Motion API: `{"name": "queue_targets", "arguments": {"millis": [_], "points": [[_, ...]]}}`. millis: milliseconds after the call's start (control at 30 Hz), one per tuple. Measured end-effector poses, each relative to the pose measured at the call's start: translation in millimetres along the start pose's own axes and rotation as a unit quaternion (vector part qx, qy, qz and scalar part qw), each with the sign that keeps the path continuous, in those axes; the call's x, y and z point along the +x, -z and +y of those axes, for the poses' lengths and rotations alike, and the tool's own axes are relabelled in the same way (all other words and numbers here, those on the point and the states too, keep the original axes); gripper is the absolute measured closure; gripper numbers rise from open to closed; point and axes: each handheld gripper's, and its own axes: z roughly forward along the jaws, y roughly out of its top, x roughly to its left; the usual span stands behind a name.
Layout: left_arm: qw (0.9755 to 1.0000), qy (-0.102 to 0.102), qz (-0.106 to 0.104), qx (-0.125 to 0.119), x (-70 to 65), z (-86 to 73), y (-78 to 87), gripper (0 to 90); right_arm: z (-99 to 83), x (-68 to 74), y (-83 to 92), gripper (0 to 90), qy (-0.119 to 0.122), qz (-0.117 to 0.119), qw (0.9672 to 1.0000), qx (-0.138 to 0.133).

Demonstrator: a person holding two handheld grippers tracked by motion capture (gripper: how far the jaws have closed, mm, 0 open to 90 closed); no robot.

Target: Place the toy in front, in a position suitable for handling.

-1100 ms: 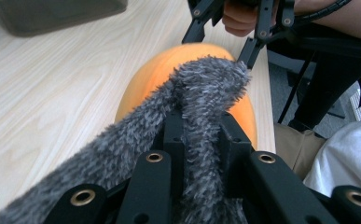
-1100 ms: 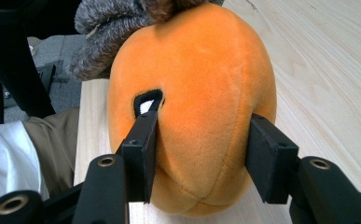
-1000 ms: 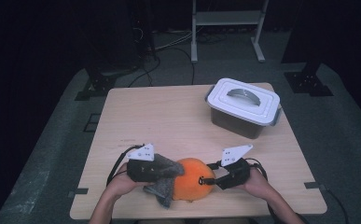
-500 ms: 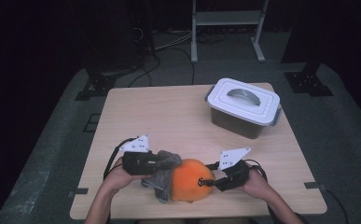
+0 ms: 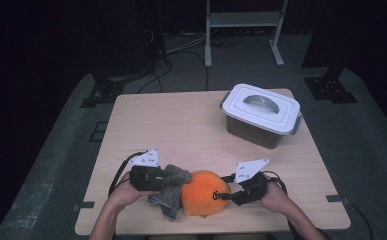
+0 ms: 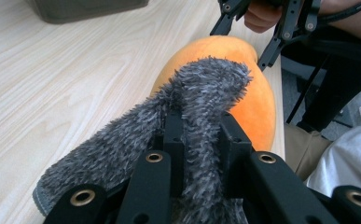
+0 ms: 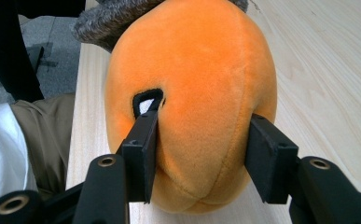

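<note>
An orange plush ball [image 5: 204, 192] rests on the wooden table [image 5: 191, 130] near its front edge. My right gripper [image 5: 229, 194] is shut on the ball's right end; in the right gripper view the two pads [image 7: 143, 149] press into the orange plush [image 7: 192, 98] on both sides, beside a small black loop. My left gripper [image 5: 173, 178] is shut on a fuzzy grey cloth [image 5: 171, 192], which drapes against the ball's left side. In the left gripper view the grey cloth [image 6: 192, 116] bunches up between the jaws and lies over the orange ball [image 6: 257, 102].
A closed grey bin with a white lid [image 5: 261, 114] stands at the table's back right. Behind the table on the dark floor are a white rack's legs [image 5: 241, 30] and cables. The person's lap sits just beyond the front edge.
My left gripper shifted a little left with the grey cloth, then back toward the ball. The right gripper and the orange ball stayed where they were.
</note>
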Motion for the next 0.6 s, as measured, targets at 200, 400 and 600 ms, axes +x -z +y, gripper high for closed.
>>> {"name": "queue_targets", "arguments": {"millis": [200,400,600], "points": [[0.9998,-0.015,-0.008,-0.011,-3.9,17.2,-8.9,76.5,1.1,2.1,-0.5,47.4,0.001,-0.001,1.0000,-0.002],[0.9995,-0.025,-0.018,0.011,-6.7,23.8,-23.7,76.5,1.2,0.3,0.5,40.5,-0.008,0.001,1.0000,0.001],[0.9996,-0.016,-0.020,0.014,-5.8,10.4,-16.6,76.5,3.7,-8.4,9.1,29.1,-0.035,0.010,0.9993,-0.010]]}}
